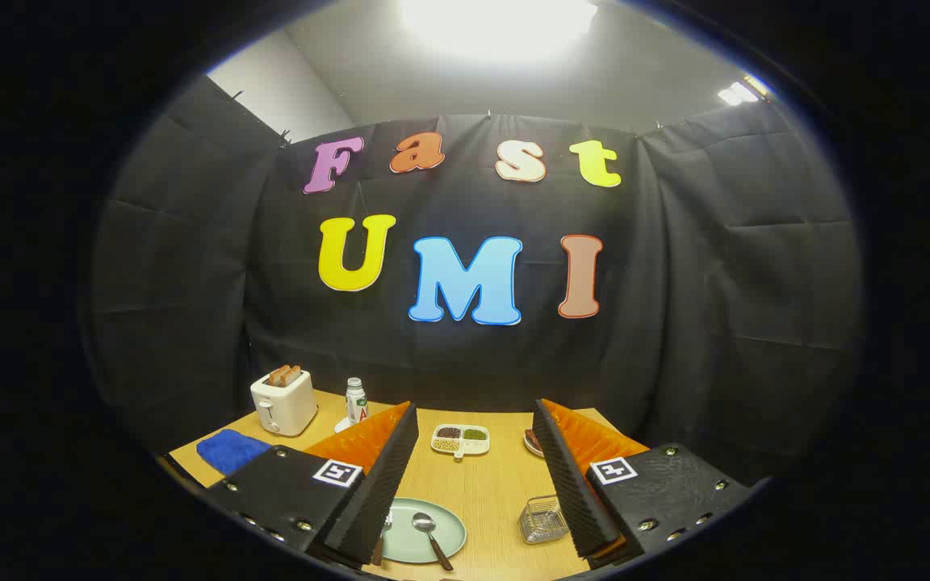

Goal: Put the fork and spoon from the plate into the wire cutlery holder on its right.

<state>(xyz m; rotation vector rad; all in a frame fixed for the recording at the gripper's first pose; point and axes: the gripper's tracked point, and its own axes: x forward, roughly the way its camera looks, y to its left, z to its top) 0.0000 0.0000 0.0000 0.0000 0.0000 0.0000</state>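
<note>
Holding wide apart and empty, the gripper hangs above the plate. We find the spoon on it, the fork half hidden by one finger, and the wire cutlery holder beside the plate. We advise closing squarely across one handle.

Gripper raised, fingers spread wide apart, holding nothing
</note>
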